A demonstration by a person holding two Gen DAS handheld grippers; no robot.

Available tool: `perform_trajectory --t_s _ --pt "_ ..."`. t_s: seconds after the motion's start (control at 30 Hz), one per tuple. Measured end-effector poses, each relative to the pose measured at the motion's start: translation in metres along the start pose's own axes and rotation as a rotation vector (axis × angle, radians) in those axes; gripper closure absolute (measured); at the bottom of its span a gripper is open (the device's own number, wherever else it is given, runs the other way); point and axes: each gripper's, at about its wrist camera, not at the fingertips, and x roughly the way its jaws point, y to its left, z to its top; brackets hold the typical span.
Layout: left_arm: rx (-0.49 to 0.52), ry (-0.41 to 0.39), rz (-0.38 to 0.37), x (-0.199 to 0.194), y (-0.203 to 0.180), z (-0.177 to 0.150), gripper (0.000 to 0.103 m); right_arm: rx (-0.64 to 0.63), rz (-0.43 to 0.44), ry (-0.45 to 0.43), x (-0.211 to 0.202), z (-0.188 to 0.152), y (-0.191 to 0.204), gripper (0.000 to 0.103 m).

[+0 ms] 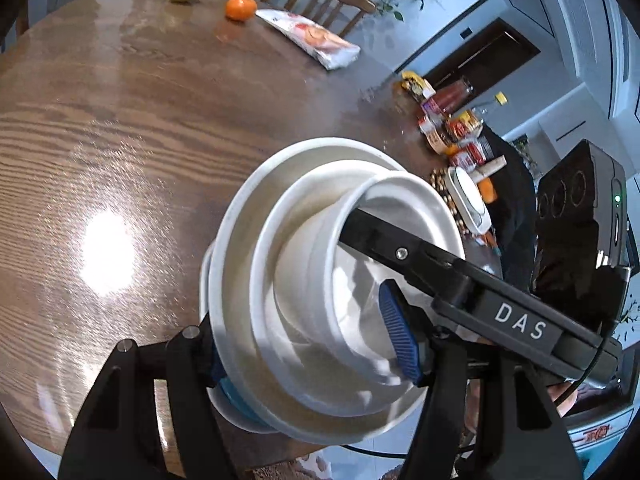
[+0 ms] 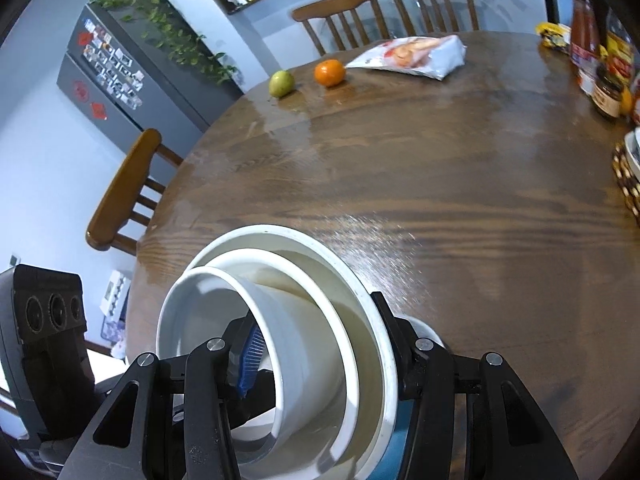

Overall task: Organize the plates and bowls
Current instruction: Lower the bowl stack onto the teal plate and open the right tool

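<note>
A nested stack of white bowls point(image 1: 304, 280) hangs tilted over the round wooden table point(image 1: 140, 120). A small deep bowl point(image 2: 304, 344) sits innermost, and a blue-bottomed dish point(image 2: 394, 452) lies underneath. My left gripper point(image 1: 306, 348) is shut on the stack's near wall, with one blue pad point(image 1: 396, 336) inside and the other finger outside. My right gripper point(image 2: 320, 342) is shut on the opposite side, its blue pad point(image 2: 250, 354) inside the small bowl. One of the right gripper's fingers point(image 1: 384, 244) reaches into the bowl in the left wrist view.
A pear point(image 2: 281, 83), an orange point(image 2: 329, 73) and a snack bag point(image 2: 408, 56) lie at the table's far side. Jars and packets point(image 1: 448, 120) crowd one edge beside a white dish point(image 1: 468, 196) on a woven mat. Wooden chairs point(image 2: 124, 196) ring the table.
</note>
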Motion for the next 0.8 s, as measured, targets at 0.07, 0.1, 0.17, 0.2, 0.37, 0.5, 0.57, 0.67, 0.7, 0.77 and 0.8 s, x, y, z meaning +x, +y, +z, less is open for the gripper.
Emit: perform_trajectory --t_s 0.07,0.1,0.17,0.2,0.37,0.5,0.57,0.67,0.7,0.77,0.8 --pt "-0.001 0.015 0.008 0.004 0.000 -0.004 0.040 0.011 -0.003 0.004 0.000 -0.005 -0.005 0.051" --pt "-0.002 0.023 0.010 0.006 0.000 -0.006 0.040 0.016 -0.002 0.011 0.000 -0.008 -0.008 0.051" --pt "-0.011 0.051 0.006 0.011 0.002 -0.009 0.040 0.022 0.000 0.023 0.003 -0.013 -0.011 0.051" --pt "-0.016 0.065 0.003 0.014 0.004 -0.011 0.040 0.024 -0.003 0.032 0.005 -0.015 -0.012 0.051" --pt "-0.029 0.089 0.001 0.018 0.006 -0.015 0.040 0.025 -0.010 0.055 0.010 -0.020 -0.016 0.051" --pt "-0.038 0.110 -0.005 0.022 0.009 -0.017 0.040 0.022 -0.020 0.071 0.014 -0.023 -0.018 0.051" --pt "-0.047 0.122 -0.004 0.025 0.012 -0.017 0.040 0.027 -0.022 0.080 0.016 -0.024 -0.021 0.051" --pt "-0.053 0.128 0.000 0.029 0.013 -0.016 0.039 0.035 -0.024 0.095 0.021 -0.024 -0.024 0.051" --pt "-0.052 0.120 0.002 0.028 0.012 -0.016 0.039 0.038 -0.021 0.102 0.023 -0.024 -0.025 0.051" --pt "-0.055 0.120 0.003 0.028 0.013 -0.015 0.039 0.042 -0.014 0.096 0.022 -0.024 -0.025 0.051" --pt "-0.055 0.118 0.001 0.029 0.014 -0.015 0.039 0.043 -0.015 0.098 0.023 -0.024 -0.025 0.051"
